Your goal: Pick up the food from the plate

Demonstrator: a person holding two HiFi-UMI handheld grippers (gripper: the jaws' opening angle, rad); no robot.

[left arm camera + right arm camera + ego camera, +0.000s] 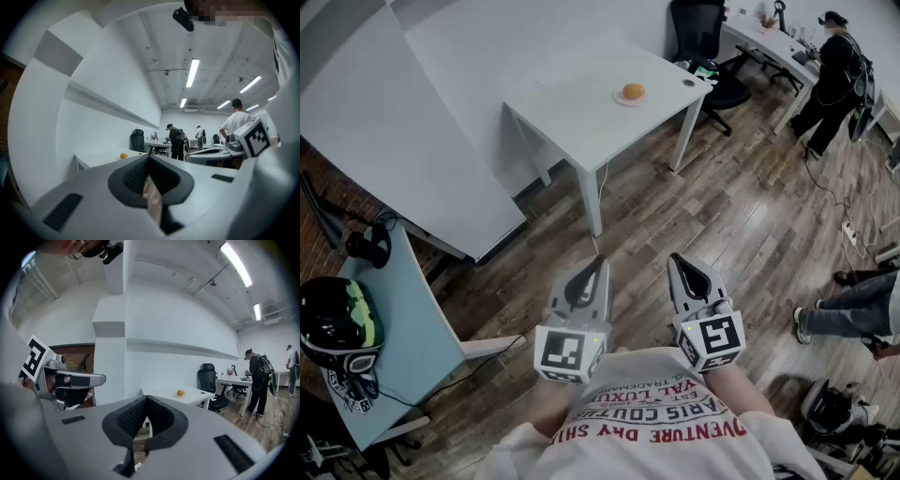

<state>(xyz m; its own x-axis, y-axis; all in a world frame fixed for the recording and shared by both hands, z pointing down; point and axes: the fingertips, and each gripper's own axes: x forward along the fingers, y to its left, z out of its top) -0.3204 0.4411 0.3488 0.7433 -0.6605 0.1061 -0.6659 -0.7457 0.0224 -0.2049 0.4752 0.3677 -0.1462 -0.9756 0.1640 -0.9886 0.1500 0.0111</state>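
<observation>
An orange round piece of food (633,91) lies on a small white plate (622,100) on the white table (581,94) far ahead. It shows small in the left gripper view as the food (123,155) and in the right gripper view as the food (180,393). My left gripper (600,260) and right gripper (674,258) are held close to my chest over the wood floor, far from the table. Both have their jaws together with nothing between them.
A large white slanted panel (384,122) stands at left. A light blue desk (403,328) carries a helmet (337,323) and headphones (370,246). Black office chair (698,33) sits behind the table. A person (830,75) stands at the far right desk; cables cross the floor.
</observation>
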